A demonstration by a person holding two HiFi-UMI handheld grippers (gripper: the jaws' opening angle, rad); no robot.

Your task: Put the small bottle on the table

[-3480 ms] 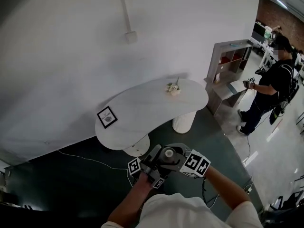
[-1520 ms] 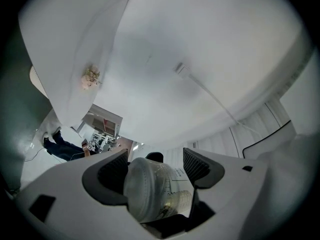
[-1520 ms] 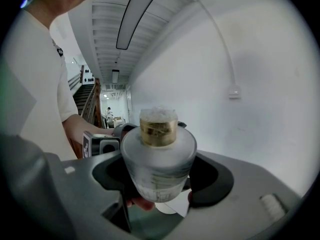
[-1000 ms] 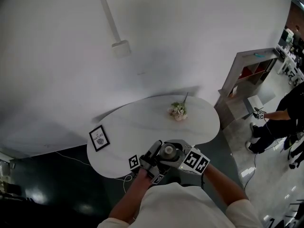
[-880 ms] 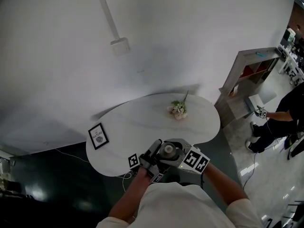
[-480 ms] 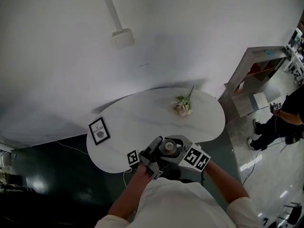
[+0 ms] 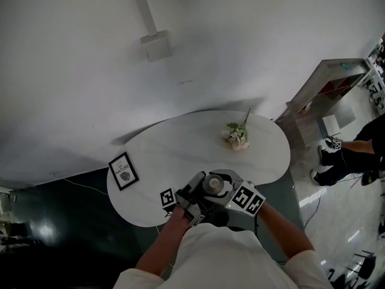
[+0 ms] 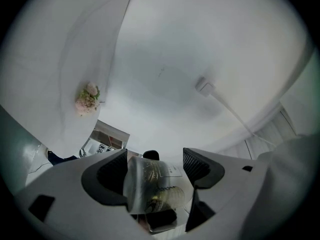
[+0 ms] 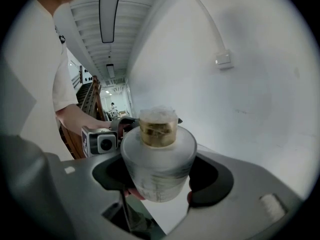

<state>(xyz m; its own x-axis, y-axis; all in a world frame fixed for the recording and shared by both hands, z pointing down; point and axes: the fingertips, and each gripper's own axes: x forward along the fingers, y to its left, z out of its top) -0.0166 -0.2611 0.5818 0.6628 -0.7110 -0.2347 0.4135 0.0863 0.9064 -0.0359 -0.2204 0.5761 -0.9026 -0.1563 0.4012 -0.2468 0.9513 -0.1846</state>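
1. Holding the small bottle (image 9: 159, 154) cap-up, right claw (image 9: 161, 178) pinches its body, both pads on.
2. Left claw (image 8: 152, 165): jaws wide, same bottle btwn them (pressure unconfirmed).
3. Bottle is airborne over tabletop (image 7: 180, 155) near edge, not set down; flower sprig (image 7: 236, 136) and framed pic (image 7: 123, 171) sit further back, well apart.
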